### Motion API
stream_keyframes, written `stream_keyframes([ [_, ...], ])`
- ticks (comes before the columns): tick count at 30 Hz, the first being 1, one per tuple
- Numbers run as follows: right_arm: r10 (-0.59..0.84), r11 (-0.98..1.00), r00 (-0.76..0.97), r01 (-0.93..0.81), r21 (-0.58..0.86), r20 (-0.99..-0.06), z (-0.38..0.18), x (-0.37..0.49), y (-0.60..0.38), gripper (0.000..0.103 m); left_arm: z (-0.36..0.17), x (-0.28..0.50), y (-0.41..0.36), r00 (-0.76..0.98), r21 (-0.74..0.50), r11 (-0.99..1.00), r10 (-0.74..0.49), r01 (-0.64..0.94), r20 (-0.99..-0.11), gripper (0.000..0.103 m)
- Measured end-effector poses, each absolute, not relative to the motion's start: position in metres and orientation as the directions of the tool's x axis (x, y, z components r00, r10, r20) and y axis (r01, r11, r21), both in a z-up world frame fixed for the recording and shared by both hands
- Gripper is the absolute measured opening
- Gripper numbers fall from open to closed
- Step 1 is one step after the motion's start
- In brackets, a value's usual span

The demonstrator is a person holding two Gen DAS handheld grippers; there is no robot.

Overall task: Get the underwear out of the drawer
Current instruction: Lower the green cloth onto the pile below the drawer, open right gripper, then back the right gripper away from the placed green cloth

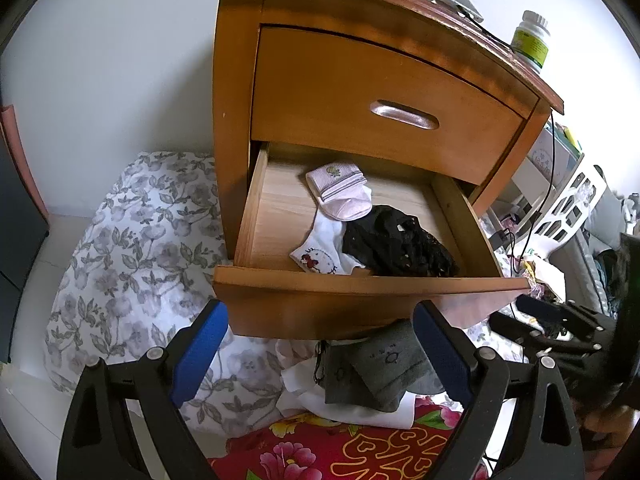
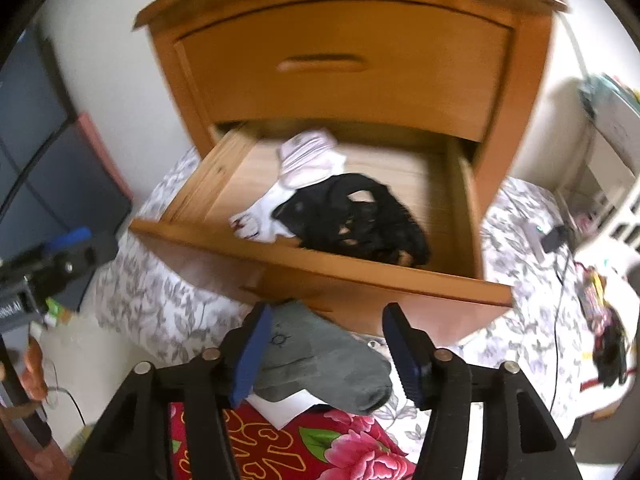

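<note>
- Left wrist view: my left tongs (image 1: 320, 344) stand wide apart with nothing between the pads, hovering just in front of the pulled-out lower drawer (image 1: 360, 286) of the wooden nightstand (image 1: 240, 80). Inside the drawer, the black lace underwear (image 1: 396, 242) lies crumpled at the right front corner, touching a white sock (image 1: 320, 248); a pink-and-white sock bundle (image 1: 340, 190) sits behind them. Below the drawer front, a grey garment (image 1: 372, 372) rests on white fabric over the red floral bedding (image 1: 352, 448).
- Right wrist view: my right tongs (image 2: 324, 348) are also apart and hold nothing; the grey garment (image 2: 320, 360) lies beneath them, loose on the bedding. The picture is motion-blurred. The black underwear (image 2: 360, 216) is in the drawer (image 2: 320, 268), partly overlapping the white sock (image 2: 260, 216).
- Handling, as I judge it: the lace is light, limp and thin, so it could snag or drag the sock along. I would pinch a raised fold near its middle, away from the sock, and lift straight up.
</note>
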State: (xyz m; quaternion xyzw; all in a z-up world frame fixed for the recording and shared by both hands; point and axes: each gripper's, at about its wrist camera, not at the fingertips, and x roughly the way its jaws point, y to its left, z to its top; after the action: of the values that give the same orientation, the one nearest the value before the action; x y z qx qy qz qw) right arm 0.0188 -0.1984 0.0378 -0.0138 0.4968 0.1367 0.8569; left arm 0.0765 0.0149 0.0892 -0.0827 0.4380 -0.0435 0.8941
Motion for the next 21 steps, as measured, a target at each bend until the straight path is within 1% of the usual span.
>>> stream_keyframes([
  [2,0.210,0.971,0.487,-0.209,0.120,-0.848,0.043,0.016,-0.209,0.066,0.090,0.077,0.014,0.613,-0.184,0.983,-0.149,0.005,-0.776,0.094],
  [3,0.207,0.972,0.493,-0.199,0.122,-0.845,0.044,0.016,-0.212,0.069,0.090,0.077,0.014,0.614,-0.183,0.983,-0.146,0.004,-0.776,0.094],
  [5,0.197,0.977,0.509,-0.171,0.125,-0.838,0.048,0.013,-0.220,0.072,0.091,0.078,0.014,0.614,-0.181,0.984,-0.143,0.001,-0.776,0.094],
  [9,0.182,0.983,0.532,-0.130,0.132,-0.827,0.053,0.011,-0.232,0.086,0.091,0.077,0.013,0.613,-0.179,0.984,-0.143,0.003,-0.777,0.094],
  [11,0.175,0.984,0.539,-0.118,0.132,-0.824,0.054,0.011,-0.235,0.091,0.091,0.078,0.013,0.612,-0.177,0.984,-0.142,0.004,-0.778,0.094],
  [13,0.170,0.985,0.543,-0.112,0.130,-0.823,0.054,0.012,-0.237,0.098,0.091,0.080,0.011,0.611,-0.174,0.985,-0.140,0.004,-0.779,0.094],
  [15,0.169,0.985,0.545,-0.109,0.130,-0.821,0.054,0.013,-0.239,0.102,0.091,0.081,0.010,0.610,-0.172,0.985,-0.138,0.003,-0.780,0.094],
  [16,0.169,0.986,0.548,-0.107,0.132,-0.820,0.054,0.013,-0.240,0.103,0.091,0.081,0.009,0.609,-0.172,0.985,-0.139,0.004,-0.781,0.094],
  [21,0.168,0.986,0.550,-0.100,0.135,-0.818,0.053,0.016,-0.244,0.103,0.089,0.087,0.007,0.602,-0.167,0.986,-0.136,0.004,-0.787,0.094],
])
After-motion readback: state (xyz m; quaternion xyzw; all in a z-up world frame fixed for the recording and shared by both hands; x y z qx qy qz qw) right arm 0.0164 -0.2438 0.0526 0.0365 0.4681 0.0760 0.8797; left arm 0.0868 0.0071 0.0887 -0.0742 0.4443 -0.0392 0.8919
